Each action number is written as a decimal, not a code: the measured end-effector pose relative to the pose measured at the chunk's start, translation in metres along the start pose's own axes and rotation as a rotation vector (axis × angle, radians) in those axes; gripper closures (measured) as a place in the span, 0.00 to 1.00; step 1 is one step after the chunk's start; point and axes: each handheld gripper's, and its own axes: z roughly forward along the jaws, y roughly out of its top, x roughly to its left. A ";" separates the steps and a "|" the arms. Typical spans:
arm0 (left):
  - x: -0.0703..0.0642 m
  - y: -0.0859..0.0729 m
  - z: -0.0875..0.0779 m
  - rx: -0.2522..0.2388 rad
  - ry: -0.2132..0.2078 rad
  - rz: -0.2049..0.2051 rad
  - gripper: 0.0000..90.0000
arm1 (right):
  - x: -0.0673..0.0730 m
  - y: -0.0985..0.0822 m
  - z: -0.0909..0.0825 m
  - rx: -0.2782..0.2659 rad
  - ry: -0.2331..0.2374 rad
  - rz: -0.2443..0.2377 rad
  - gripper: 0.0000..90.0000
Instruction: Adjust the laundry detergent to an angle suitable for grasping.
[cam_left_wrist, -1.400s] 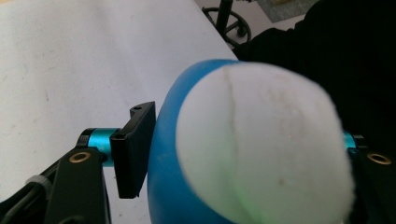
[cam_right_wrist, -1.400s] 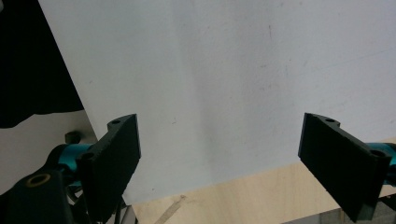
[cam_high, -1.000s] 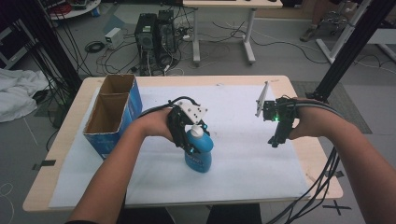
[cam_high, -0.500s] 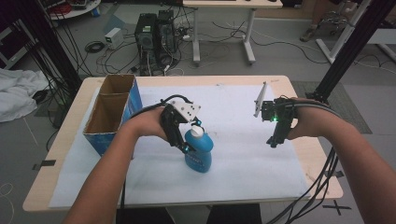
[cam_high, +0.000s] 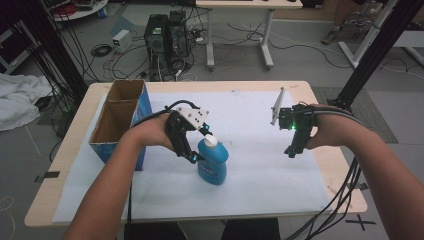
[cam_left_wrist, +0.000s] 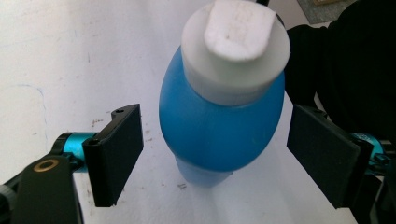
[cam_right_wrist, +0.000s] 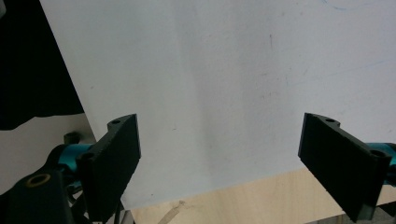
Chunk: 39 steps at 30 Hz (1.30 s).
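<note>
Glossy blue plastic bottle (cam_left_wrist: 219, 126), matt white cap (cam_left_wrist: 236, 44)

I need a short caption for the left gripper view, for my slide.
Left gripper open, its fingers just spread apart, clear of the upright blue bottle with white cap.

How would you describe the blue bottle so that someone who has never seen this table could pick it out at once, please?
Start at the white sheet covering the wooden table, then look right of the open cardboard box at its left edge. There, between the open jaws of the left tool, stands the blue bottle: upright, rounded, with a white cap and the only blue thing standing on the sheet.
</note>
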 end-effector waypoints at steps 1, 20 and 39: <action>-0.001 -0.001 -0.002 0.006 0.007 -0.009 0.20 | 0.000 0.001 0.000 -0.002 0.000 -0.002 0.14; -0.013 -0.008 -0.021 0.048 0.100 -0.086 0.11 | -0.001 0.008 0.001 -0.009 0.001 -0.024 0.13; -0.026 -0.006 -0.036 0.196 0.163 -0.170 0.08 | 0.001 0.010 0.000 -0.019 -0.005 -0.032 0.14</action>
